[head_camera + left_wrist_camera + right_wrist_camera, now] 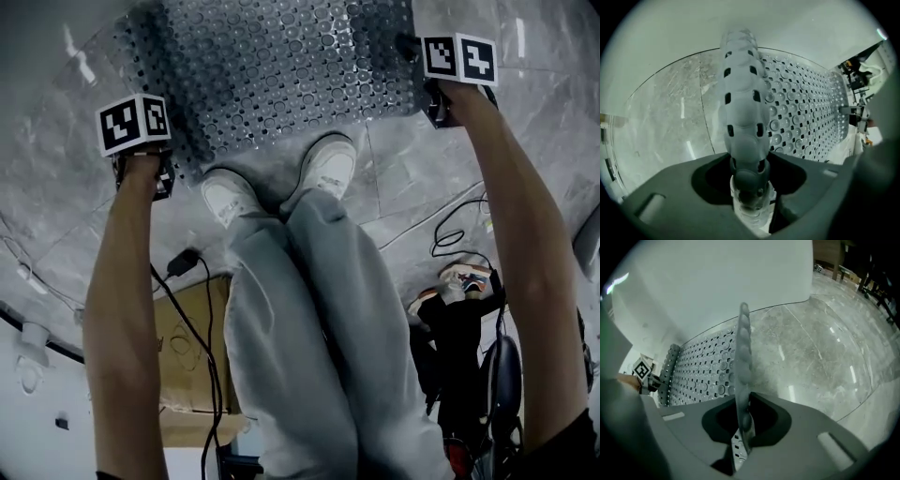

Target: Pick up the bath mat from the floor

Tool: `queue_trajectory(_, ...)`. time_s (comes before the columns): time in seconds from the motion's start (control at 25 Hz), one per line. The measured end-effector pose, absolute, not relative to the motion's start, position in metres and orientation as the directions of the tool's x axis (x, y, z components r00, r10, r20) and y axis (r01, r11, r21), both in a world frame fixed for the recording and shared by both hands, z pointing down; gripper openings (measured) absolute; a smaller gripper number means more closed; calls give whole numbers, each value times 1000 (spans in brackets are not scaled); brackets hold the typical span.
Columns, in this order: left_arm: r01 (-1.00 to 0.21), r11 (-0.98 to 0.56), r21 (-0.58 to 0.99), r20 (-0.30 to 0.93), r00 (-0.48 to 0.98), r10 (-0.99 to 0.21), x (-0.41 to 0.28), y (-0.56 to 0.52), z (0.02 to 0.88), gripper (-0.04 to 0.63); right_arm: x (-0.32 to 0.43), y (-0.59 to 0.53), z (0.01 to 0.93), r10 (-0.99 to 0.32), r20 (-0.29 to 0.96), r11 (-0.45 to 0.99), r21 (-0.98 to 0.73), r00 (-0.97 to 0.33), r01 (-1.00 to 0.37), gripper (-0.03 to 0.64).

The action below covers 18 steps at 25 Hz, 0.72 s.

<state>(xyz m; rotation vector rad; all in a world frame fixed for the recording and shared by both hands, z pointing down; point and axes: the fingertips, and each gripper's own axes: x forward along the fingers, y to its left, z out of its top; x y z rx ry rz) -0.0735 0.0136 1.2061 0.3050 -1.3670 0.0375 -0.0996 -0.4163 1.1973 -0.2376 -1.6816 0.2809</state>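
— Where's the bath mat (272, 66)?
— Flat on the glossy marble floor (422, 178), beyond my shoes (328, 164): translucent, bubbled, full of holes. My left tongs (750, 187) clamp its curled edge, and my right tongs (740, 427) pinch the opposite edge.

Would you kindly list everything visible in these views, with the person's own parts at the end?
bath mat: one, grey, perforated, on the floor ahead of the feet
floor: one, grey marbled tiles, under everything
cardboard box: one, brown, beside the left leg
cables: two, black, on the floor either side of the legs
sneaker: one, multicoloured, floor at right
shoes: two, white, at the mat's near edge
trousers: one pair, light grey
marker cubes: two, black-and-white, one on each tongs
left tongs: one, grey, shut on the mat's edge
right tongs: one, grey, shut on the opposite edge
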Motion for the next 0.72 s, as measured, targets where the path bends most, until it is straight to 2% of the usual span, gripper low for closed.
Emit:
queue_trajectory(0.32,-232,935,269,950,226,-217,-73,-3,1168,186,-97,-392,1164,409,900,899,-425,-148,-103,23)
queue_trajectory(0.56,-220,924,314,940,206,-270,-62,-30,1140,183,-87,-373,1145,357,922,923,-373,-149,-97,22)
queue_trajectory(0.72,-192,922,336,936,177,-304,-64,-40,1125,183,-91,-348,1130,386,905,905,-409,-179,-116,25)
